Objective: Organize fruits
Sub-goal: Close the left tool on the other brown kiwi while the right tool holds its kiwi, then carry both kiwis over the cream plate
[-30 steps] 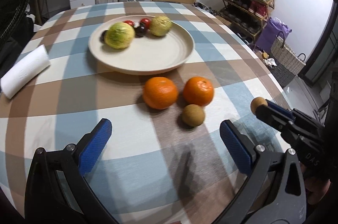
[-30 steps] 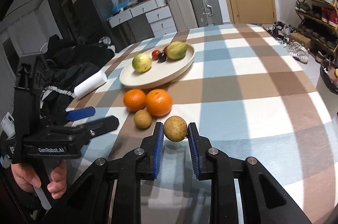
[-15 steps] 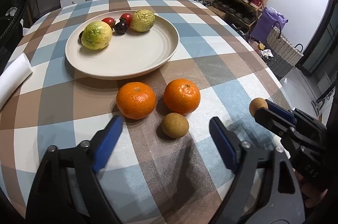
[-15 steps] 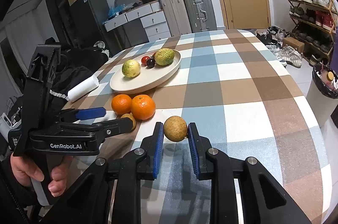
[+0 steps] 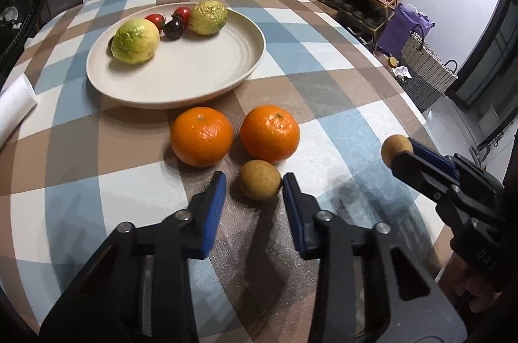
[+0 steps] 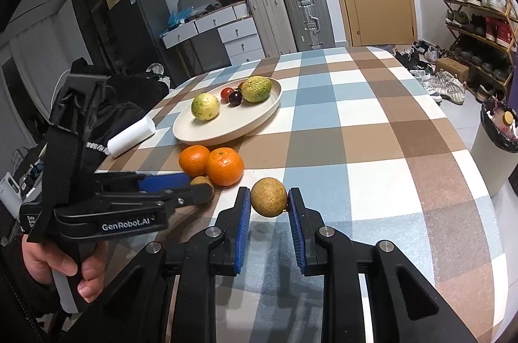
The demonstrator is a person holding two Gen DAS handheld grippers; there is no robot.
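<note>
A small brown fruit [image 5: 260,179] is lying on the checked tablecloth [image 5: 340,77], just in front of two oranges [image 5: 201,136] [image 5: 269,134] and between the blue pads of the left gripper [image 5: 254,187]. The left jaws are standing open on either side of it, with the right pad near or touching its skin and a narrow gap showing at the left pad; no grip is yet made. A second brown fruit [image 6: 269,197] is sitting clamped between the pads of the right gripper [image 6: 269,200], held clear of the table, well to the right of the oranges.

Beyond the oranges, a cream plate [image 5: 226,77] is carrying two yellow-green fruits [image 5: 136,40] [image 5: 208,17] and three small dark-red ones [image 5: 173,21]. A white paper roll [image 5: 14,106] is lying at the table's left edge.

Step in hand, by judgement: the left gripper is positioning for a pickup of the loose brown fruit, while the right is waiting with its load. The next move is calling for an even closure across the fruit's widest line, since a round body may roll toward the oranges if one pad arrives first. A lift and a transfer to the plate's bare front area would then follow.
</note>
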